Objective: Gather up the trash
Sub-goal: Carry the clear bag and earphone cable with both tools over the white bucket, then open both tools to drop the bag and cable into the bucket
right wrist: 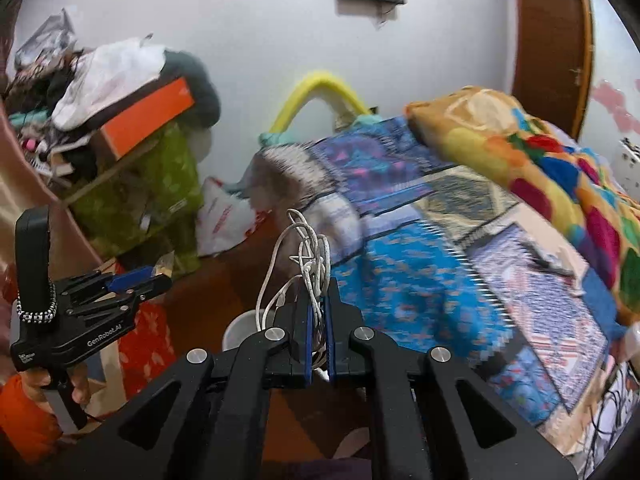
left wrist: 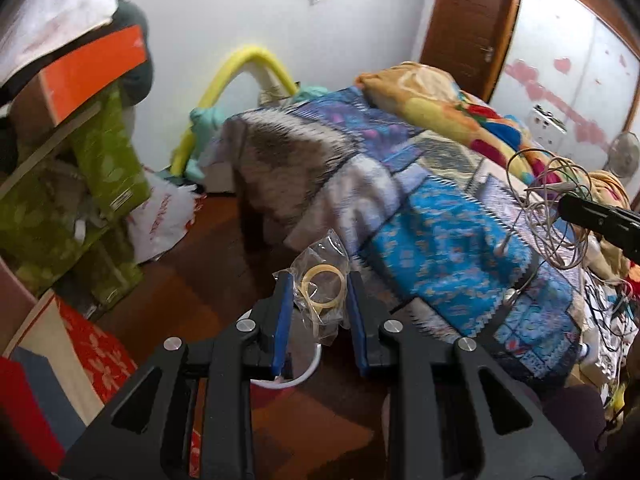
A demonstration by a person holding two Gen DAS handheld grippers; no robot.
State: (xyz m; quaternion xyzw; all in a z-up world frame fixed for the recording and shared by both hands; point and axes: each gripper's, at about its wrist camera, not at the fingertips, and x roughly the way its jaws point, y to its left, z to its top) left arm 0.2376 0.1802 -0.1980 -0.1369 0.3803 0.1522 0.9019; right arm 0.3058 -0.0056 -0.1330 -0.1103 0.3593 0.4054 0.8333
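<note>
In the left wrist view my left gripper (left wrist: 319, 286) has its jaws apart, with a clear plastic bag of yellowish rings (left wrist: 320, 292) between them over the floor; whether the pads press it is unclear. A white bin (left wrist: 308, 368) shows below it. My right gripper (right wrist: 318, 300) is shut on a tangle of white cables (right wrist: 308, 260), held above the white bin (right wrist: 244, 330) beside the bed. The left gripper also shows in the right wrist view (right wrist: 162, 276), and the cable tangle shows in the left wrist view (left wrist: 552, 216).
A bed with a blue patterned quilt (left wrist: 440, 216) and an orange blanket (right wrist: 532, 152) fills the right. Cluttered shelves with an orange box (left wrist: 92, 72) and green bags (right wrist: 160, 184) stand left. A white plastic bag (left wrist: 164, 216) lies on the brown floor. More cables (left wrist: 612, 312) lie at the right.
</note>
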